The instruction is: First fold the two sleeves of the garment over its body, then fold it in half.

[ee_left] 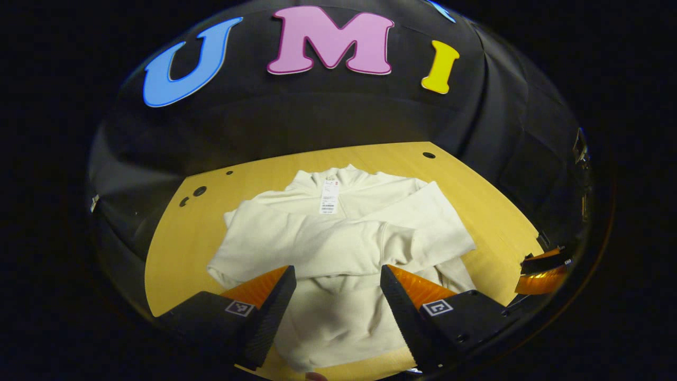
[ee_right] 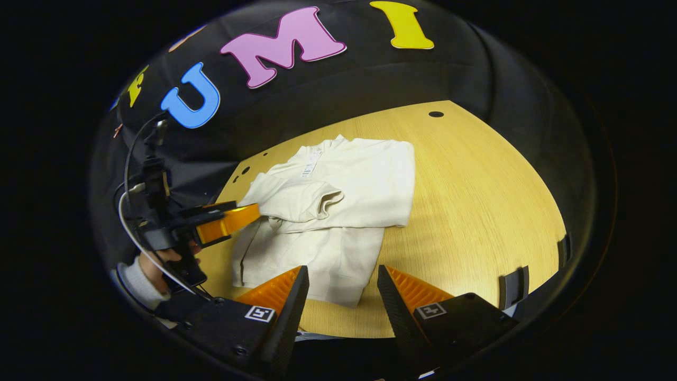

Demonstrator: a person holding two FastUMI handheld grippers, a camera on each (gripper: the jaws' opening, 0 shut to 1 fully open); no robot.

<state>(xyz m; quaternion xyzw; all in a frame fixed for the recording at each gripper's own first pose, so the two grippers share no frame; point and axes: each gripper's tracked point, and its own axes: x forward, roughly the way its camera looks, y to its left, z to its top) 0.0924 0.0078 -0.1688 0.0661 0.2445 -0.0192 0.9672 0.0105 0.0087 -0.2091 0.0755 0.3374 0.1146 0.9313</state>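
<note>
- Left gripper view: my left gripper (ee_left: 337, 312) hangs wide apart, holding nothing, over the garment's (ee_left: 338, 233) hem at lower centre; both sleeves (ee_left: 423, 222) lie crossed on the body.
- Right gripper view: my right gripper (ee_right: 338, 312) gapes wide and bare above the tabletop (ee_right: 476, 211). I judge each gripper should take 1 hem corner and fold evenly toward the collar.

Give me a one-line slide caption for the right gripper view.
Open right gripper above a cream garment, sleeves folded, on a wooden table; left gripper alongside.

Cream garment (ee_left: 338, 238), sleeves crossed, lies on table (ee_left: 497, 211) beyond spread jaws.
</note>
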